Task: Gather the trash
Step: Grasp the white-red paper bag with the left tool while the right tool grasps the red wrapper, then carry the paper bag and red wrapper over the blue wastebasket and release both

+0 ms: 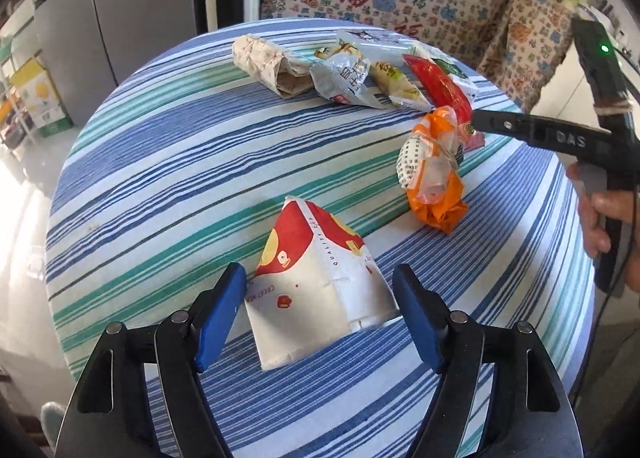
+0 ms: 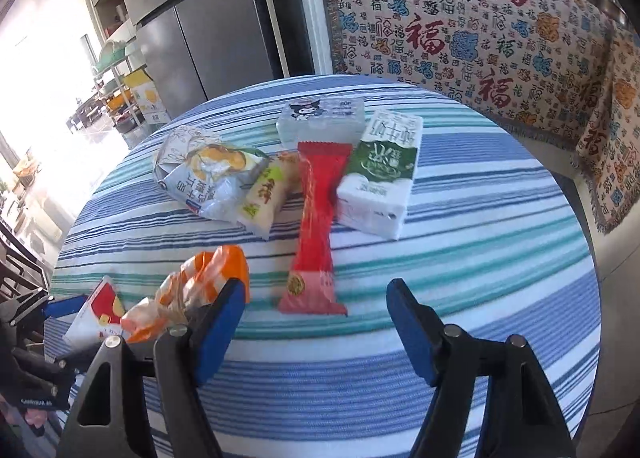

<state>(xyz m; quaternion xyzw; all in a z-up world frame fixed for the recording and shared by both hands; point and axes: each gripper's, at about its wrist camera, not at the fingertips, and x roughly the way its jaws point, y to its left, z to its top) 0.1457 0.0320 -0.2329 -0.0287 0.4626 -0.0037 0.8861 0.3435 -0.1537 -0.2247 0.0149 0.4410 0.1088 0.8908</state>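
A flattened red-and-white paper cup (image 1: 320, 282) lies on the striped round table (image 1: 168, 177), between the wide-open fingers of my left gripper (image 1: 320, 300), not gripped. It shows in the right wrist view (image 2: 98, 314) at the left. An orange crumpled wrapper (image 1: 434, 173) lies right of it, beside my right gripper's left finger (image 2: 222, 318). My right gripper (image 2: 316, 304) is open and empty, hovering just short of a long red wrapper (image 2: 316, 230). It enters the left wrist view (image 1: 540, 133) from the right.
At the table's far side lie a green-and-white milk carton (image 2: 380, 177), a clear tissue pack (image 2: 322, 121), a yellow snack wrapper (image 2: 266, 193), a silver-white bag (image 2: 208, 177) and a folded paper wrapper (image 1: 268, 61). A patterned sofa cover (image 2: 480, 17) is behind; a fridge (image 2: 200, 17) stands left.
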